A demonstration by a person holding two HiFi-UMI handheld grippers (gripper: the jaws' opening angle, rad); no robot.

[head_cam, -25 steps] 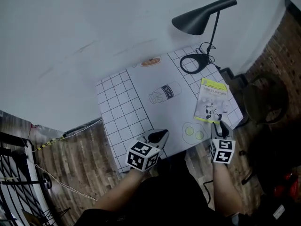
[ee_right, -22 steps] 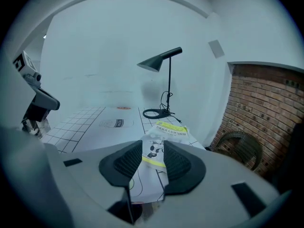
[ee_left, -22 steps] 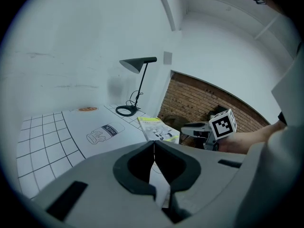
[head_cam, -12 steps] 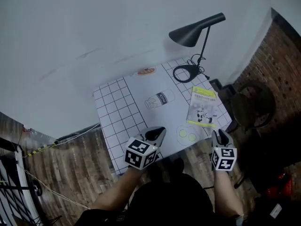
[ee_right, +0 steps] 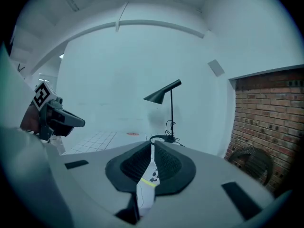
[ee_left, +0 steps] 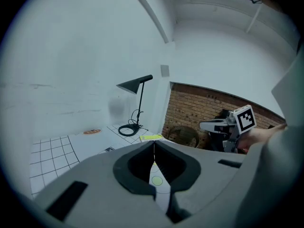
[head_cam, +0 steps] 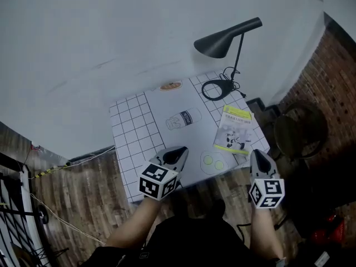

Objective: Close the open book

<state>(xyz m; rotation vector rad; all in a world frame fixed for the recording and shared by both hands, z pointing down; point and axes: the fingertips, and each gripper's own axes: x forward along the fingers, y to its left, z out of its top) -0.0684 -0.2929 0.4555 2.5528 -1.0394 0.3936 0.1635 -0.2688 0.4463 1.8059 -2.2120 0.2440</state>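
Observation:
The book point(head_cam: 233, 129) lies closed on the white table point(head_cam: 133, 143), right of the middle, its white and yellow-green cover facing up. My left gripper point(head_cam: 177, 153) hangs over the table's near edge, jaws shut and empty. My right gripper point(head_cam: 259, 159) hovers off the near right corner, apart from the book; its jaws are closing to a thin slit with nothing between them. In the left gripper view the book point(ee_left: 152, 137) shows just past the left gripper point(ee_left: 153, 144). In the right gripper view a strip of the book point(ee_right: 151, 178) appears below the right gripper point(ee_right: 152, 145).
A black desk lamp point(head_cam: 225, 38) stands at the table's far right corner, its ring base and cable point(head_cam: 217, 88) behind the book. A dark round chair point(head_cam: 297, 132) sits right of the table by a brick wall. Printed pictures mark the mat point(head_cam: 183, 118).
Both grippers have risen and drawn back from the table. The right gripper left the book's near edge and its jaws narrowed. The book stays put.

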